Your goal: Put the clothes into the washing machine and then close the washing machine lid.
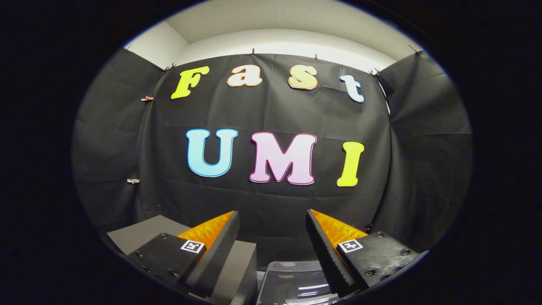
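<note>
- Below the spread fingers of the hand-held gripper (271,250), a dark glossy surface with light reflections shows in the gap; it looks like the washing machine lid (292,286), though little of it can be made out.
- Fingers stand well apart, nothing between them, touching nothing.
- Left of that lid, just beside it, sits a grey box-like block (237,264), partly behind the left finger.
- Beyond the lid hangs the booth's black cloth wall (271,203), with a white ceiling above it.
- Clothes cannot be made out.
</note>
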A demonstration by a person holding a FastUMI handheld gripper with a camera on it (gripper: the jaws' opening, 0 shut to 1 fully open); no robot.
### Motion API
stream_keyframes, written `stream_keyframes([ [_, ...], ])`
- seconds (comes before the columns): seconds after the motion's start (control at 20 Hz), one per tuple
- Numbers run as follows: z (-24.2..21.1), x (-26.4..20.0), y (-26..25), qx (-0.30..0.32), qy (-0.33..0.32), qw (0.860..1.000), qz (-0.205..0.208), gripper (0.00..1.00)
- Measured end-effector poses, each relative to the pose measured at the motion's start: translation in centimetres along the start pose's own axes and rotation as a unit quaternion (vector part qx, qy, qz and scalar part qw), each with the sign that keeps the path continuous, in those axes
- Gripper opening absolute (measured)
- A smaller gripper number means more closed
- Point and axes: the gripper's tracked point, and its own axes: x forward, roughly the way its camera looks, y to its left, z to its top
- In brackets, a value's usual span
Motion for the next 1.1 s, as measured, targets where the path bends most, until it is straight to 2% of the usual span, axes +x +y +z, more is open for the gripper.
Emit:
stream_keyframes([
  [0.7,0.0,-0.1,0.5,-0.024,0.005,0.999,0.025,0.99],
  [1.1,-0.2,-0.9,1.6,-0.015,0.011,0.999,0.038,0.99],
])
